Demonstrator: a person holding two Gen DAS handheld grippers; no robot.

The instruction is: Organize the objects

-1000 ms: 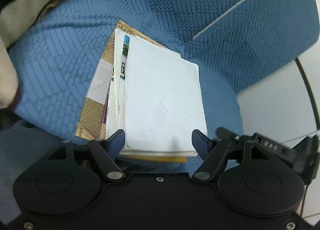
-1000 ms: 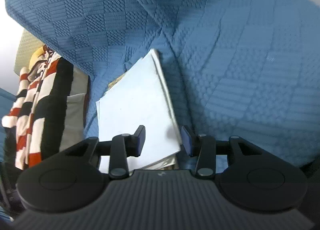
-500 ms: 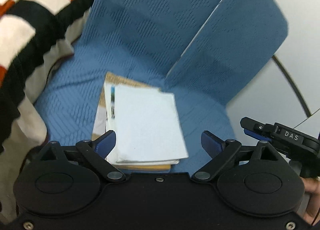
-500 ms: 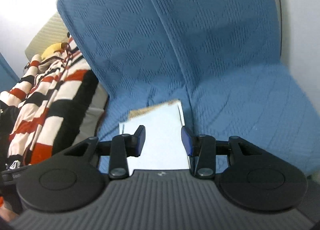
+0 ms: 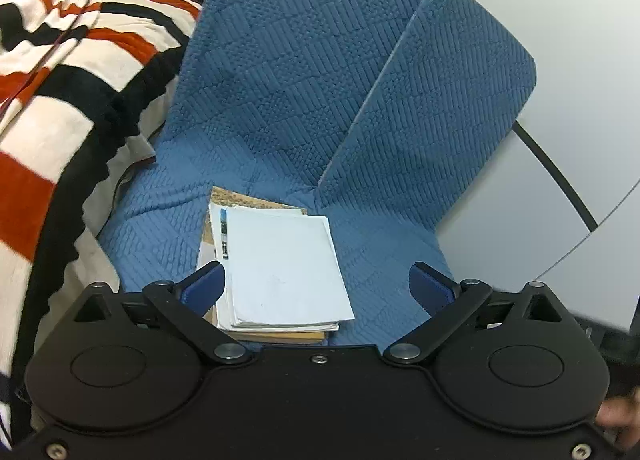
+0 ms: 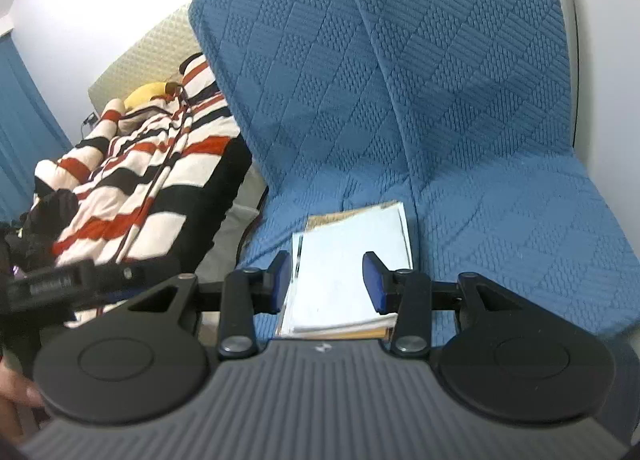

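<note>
1. Striped blanket (image 5: pixel 60 72) sits far left on the bed, well clear of the work area. Not in play.
2. Paper stack (image 5: pixel 276 268) lies flat on the seat of the blue quilted chair (image 5: pixel 288 72), just in front of the backrest fold. White sheet on top, booklets below it, brown cardboard at the bottom with its far edge showing.
3. Left gripper (image 5: pixel 316 286): jaws have just been opening and now stand wide apart. Nothing is pinched. Seen along the fingers, the stack's near-left corner lines up with the left pad, but the stack is resting on the seat below, so free, not held.
4. Right gripper (image 6: pixel 328 280): jaws partly open, a moderate gap, empty. From its camera the stack (image 6: pixel 352 268) sits dead ahead and below, framed between the pads.
5. Key relation: the stack lies forward and down from both sets of jaws. Its long axis runs roughly away from the cameras, toward the backrest, so the short near edge faces both grippers.
6. Which is nearer: cannot call it. Both views show the stack at similar apparent range. The right is better centred on it; the left is offset, with the stack toward its left pad.
7. Judgement: the stack looks placed and squared. Any regrasp means dropping down onto the near edge, and the thin loose sheets could fan or slip.
</note>
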